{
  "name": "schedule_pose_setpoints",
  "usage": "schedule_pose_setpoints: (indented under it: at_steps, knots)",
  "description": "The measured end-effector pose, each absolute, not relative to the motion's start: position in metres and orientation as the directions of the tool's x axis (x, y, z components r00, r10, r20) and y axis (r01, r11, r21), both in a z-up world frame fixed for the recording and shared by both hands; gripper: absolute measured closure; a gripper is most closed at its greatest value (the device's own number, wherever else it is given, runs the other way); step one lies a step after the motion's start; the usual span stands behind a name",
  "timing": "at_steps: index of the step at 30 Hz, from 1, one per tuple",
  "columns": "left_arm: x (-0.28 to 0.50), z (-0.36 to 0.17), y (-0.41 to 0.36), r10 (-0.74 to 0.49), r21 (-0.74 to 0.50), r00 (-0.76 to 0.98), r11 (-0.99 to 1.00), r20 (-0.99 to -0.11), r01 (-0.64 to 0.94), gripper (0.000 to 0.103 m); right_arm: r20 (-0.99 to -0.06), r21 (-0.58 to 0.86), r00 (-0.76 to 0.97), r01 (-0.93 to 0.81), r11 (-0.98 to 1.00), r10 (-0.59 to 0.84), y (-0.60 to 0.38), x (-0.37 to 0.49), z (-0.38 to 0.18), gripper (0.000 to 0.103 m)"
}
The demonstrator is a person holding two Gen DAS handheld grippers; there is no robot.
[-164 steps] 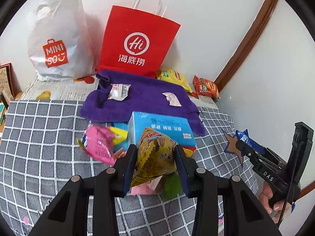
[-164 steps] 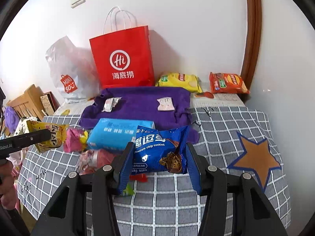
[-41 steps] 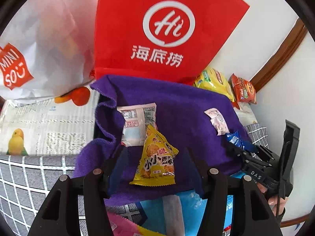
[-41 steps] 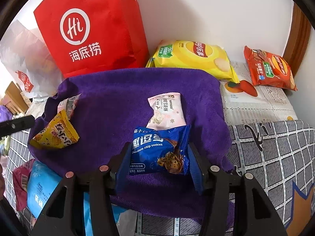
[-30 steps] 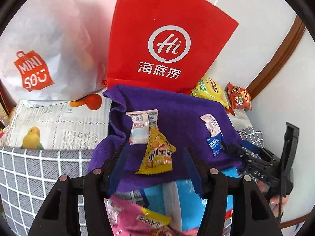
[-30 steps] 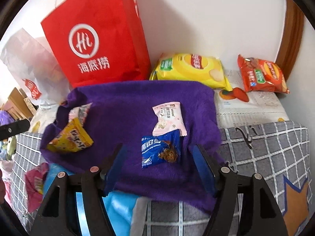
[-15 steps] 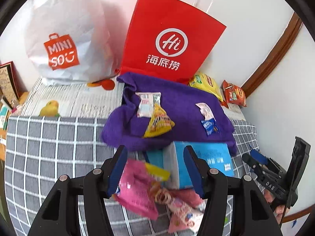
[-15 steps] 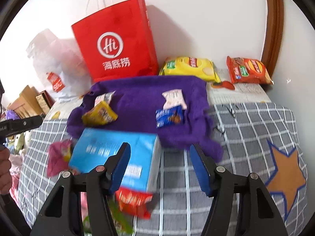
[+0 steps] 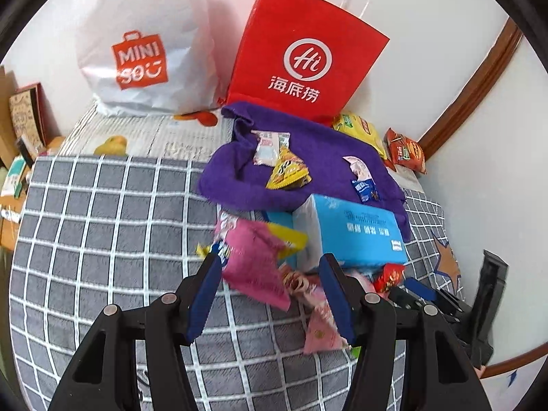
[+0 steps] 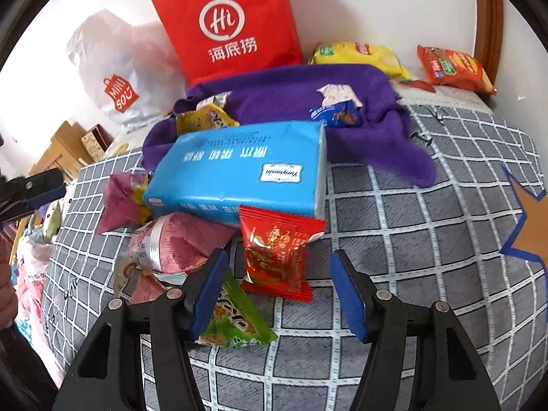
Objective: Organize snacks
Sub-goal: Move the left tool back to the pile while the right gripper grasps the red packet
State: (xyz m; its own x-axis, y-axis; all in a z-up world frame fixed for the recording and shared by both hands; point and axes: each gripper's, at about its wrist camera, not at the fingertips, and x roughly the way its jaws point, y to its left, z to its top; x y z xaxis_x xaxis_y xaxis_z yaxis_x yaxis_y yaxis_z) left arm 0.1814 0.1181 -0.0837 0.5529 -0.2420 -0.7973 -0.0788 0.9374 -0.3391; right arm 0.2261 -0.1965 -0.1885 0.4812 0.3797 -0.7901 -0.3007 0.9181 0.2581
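Observation:
My left gripper is open and hovers over a magenta snack packet in the pile; its pads do not press on the packet. My right gripper is open above a red snack packet, which lies loose between its fingers. A green packet and a pink packet lie by its left finger. Behind the pile, a blue tissue pack leans on the purple cloth. On the cloth lie a yellow packet, a blue cookie packet and two pale packets.
A red paper bag and a white plastic bag stand against the wall behind the cloth. A yellow chip bag and an orange one lie at the back right. The grey checked cover spreads to the left.
Both grippers drew back from the purple cloth to the snack pile at the front, leaving the yellow and blue cookie packets on the cloth. The right jaws narrowed a little.

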Motion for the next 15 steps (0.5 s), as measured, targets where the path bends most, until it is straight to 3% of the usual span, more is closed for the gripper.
schedule_pose_setpoints:
  at_steps: [4, 7, 15]
  knots:
    - [0.17, -0.088, 0.128, -0.225, -0.336, 0.553, 0.936, -0.802, -0.106, 0.046, -0.8, 0.263, 0.47, -0.286, 0.921, 0.374, -0.188, 0.234, -0.198, 0.04]
    - [0.163, -0.092, 0.135, -0.223, -0.343, 0.55, 0.931, -0.805, -0.125, 0.046, -0.813, 0.272, 0.448, -0.272, 0.923, 0.371, -0.185, 0.239, -0.205, 0.061]
    - [0.159, -0.093, 0.137, -0.23, -0.357, 0.552, 0.925, -0.802, -0.134, 0.046, -0.803, 0.186, 0.499, -0.31, 0.932, 0.326, -0.202, 0.219, -0.18, 0.062]
